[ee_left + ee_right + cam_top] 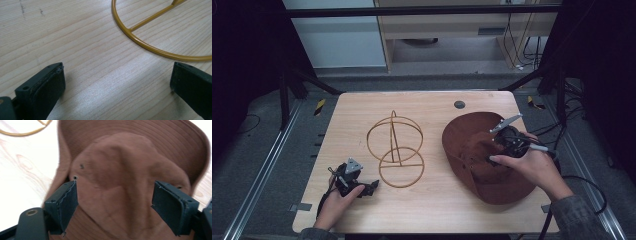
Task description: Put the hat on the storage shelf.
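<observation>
I see bare wood on the table [362, 107] along the far edge and the whole left strip, so a gripper passes freely there. The gold wire stand [395, 149] blocks the middle, its upright ring rising above its flat base ring. The brown hat [484, 157] covers most of the right side. Between them I have a narrow open lane running front to back.
</observation>
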The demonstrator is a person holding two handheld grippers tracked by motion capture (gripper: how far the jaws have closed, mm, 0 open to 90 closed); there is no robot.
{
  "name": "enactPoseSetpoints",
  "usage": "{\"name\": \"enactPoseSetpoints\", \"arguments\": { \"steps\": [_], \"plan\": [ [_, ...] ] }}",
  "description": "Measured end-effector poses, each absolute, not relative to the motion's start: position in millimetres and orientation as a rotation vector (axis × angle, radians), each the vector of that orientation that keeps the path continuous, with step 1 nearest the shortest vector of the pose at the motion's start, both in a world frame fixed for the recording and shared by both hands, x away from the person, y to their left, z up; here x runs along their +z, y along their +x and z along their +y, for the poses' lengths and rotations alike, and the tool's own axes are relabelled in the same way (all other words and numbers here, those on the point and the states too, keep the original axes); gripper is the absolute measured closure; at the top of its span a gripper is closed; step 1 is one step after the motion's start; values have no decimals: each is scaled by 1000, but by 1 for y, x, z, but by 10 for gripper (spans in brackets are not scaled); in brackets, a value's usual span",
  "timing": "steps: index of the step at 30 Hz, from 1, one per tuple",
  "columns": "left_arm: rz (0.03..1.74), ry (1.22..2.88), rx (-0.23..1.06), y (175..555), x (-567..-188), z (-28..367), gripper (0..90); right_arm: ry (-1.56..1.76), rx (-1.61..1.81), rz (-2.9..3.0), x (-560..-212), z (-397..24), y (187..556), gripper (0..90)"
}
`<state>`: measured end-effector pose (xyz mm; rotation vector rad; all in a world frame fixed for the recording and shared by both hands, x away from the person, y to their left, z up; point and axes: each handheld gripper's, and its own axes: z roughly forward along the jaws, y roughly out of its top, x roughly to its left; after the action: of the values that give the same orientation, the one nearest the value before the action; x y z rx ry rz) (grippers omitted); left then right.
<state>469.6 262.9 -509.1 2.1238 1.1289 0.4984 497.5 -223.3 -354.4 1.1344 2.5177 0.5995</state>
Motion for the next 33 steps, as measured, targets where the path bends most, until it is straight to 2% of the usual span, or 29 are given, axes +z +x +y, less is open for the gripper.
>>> {"name": "enactPoseSetpoints", "arguments": {
  "steps": [5,11,16,24,33],
  "plan": [
    [1130,2124,499,470,-509,263,0,1167,544,2545,-349,-228,511,219],
    [1132,2121,496,469,-509,263,0,1205,507,2549,-346,-229,524,146],
    [1134,2116,496,469,-509,262,0,1216,494,2562,-349,-229,532,127],
    [1134,2117,496,469,-509,263,0,1227,474,2574,-355,-228,546,160],
    [1135,2116,497,469,-509,262,0,1233,429,2601,-367,-217,562,141]
  ]
}}
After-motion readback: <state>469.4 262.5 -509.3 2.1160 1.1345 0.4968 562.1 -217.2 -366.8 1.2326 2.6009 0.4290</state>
